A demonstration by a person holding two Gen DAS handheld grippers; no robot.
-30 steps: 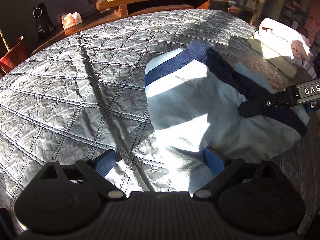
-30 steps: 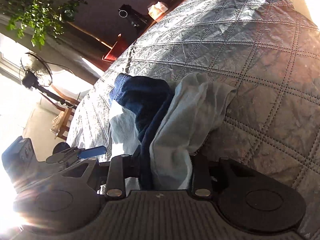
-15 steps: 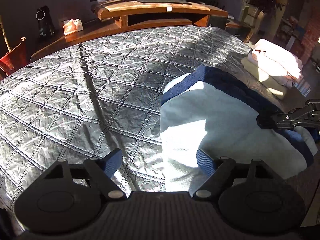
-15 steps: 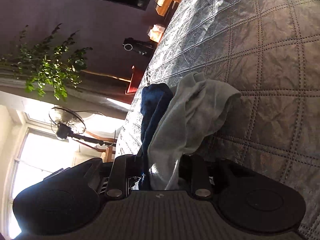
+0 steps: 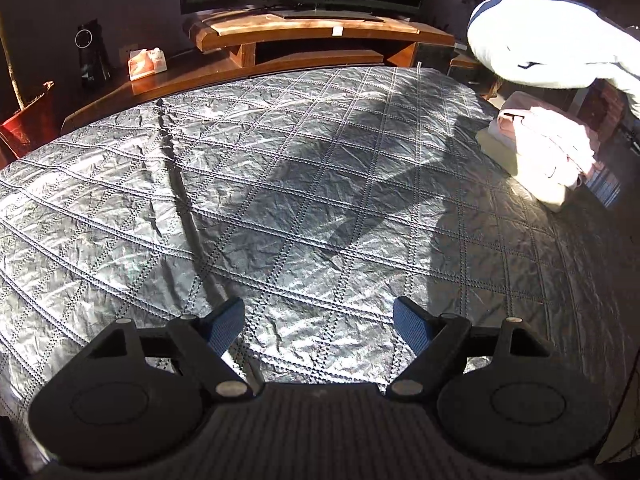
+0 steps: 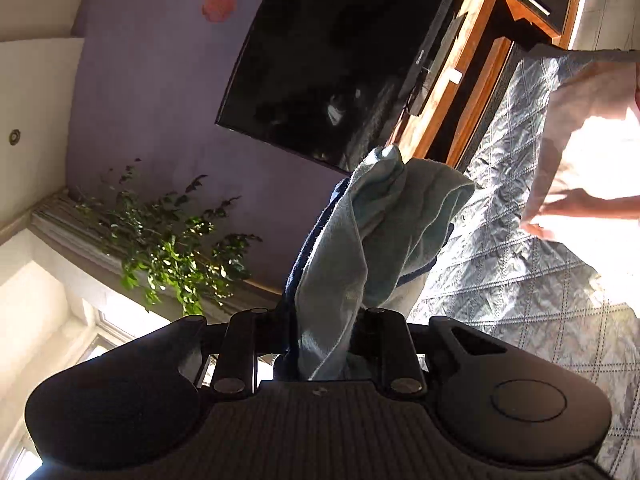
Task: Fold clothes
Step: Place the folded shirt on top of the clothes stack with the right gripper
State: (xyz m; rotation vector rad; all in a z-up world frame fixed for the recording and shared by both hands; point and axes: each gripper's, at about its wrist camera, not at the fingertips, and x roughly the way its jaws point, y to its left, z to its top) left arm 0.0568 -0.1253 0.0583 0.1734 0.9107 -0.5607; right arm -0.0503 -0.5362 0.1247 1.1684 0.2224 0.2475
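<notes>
In the right wrist view my right gripper (image 6: 320,344) is shut on a folded light blue garment with navy trim (image 6: 372,240), which sticks out forward from between the jaws. The left wrist view shows the same garment (image 5: 540,40) held in the air at the upper right, above the stack of folded pale pink and cream clothes (image 5: 548,148). My left gripper (image 5: 318,326) stands open above the bare grey quilted bedspread (image 5: 280,200) with nothing between its blue pads (image 5: 224,324).
The stack of folded clothes (image 6: 592,152) lies at the bed's right edge. Beyond the bed's far end stand a wooden TV stand (image 5: 312,36) and a dark television (image 6: 340,60). A tissue box (image 5: 146,64), a red pot (image 5: 28,120) and a leafy plant (image 6: 172,240) are at the left.
The right gripper has lifted the folded garment off the bedspread, up and to the right over the stack, turning toward the television wall. The left gripper's jaws narrowed a little and now stand over bare quilt.
</notes>
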